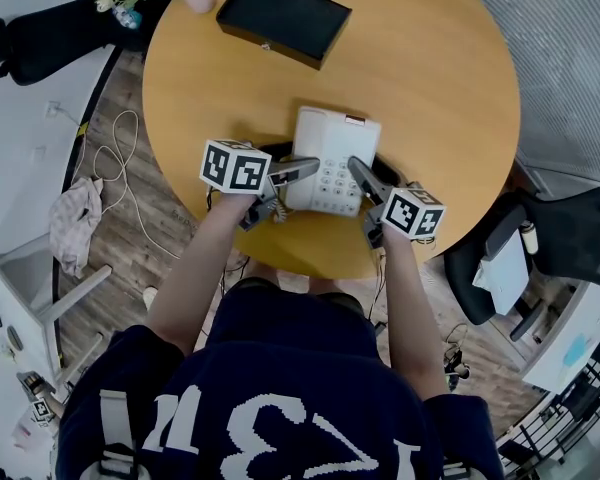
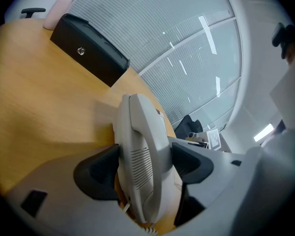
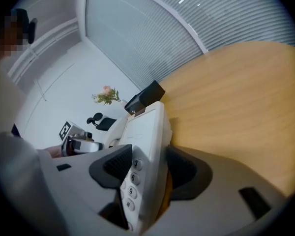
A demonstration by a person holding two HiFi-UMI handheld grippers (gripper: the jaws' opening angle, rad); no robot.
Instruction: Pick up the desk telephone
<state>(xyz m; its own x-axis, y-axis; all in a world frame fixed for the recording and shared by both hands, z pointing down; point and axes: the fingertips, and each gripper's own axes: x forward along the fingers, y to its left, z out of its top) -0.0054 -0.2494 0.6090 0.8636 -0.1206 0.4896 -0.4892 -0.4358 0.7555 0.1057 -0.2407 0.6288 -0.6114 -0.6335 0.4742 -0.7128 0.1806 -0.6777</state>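
Left tool (image 2: 143,165) grips handset (image 2: 140,127); right tool (image 3: 145,170) grips telephone (image 3: 146,132) keypad edge, near table (image 1: 440,98) rim.

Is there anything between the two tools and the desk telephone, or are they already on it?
Nothing visible is in the way. The left tool is shut on the desk telephone at its handset side, and the right tool is shut on its keypad side.
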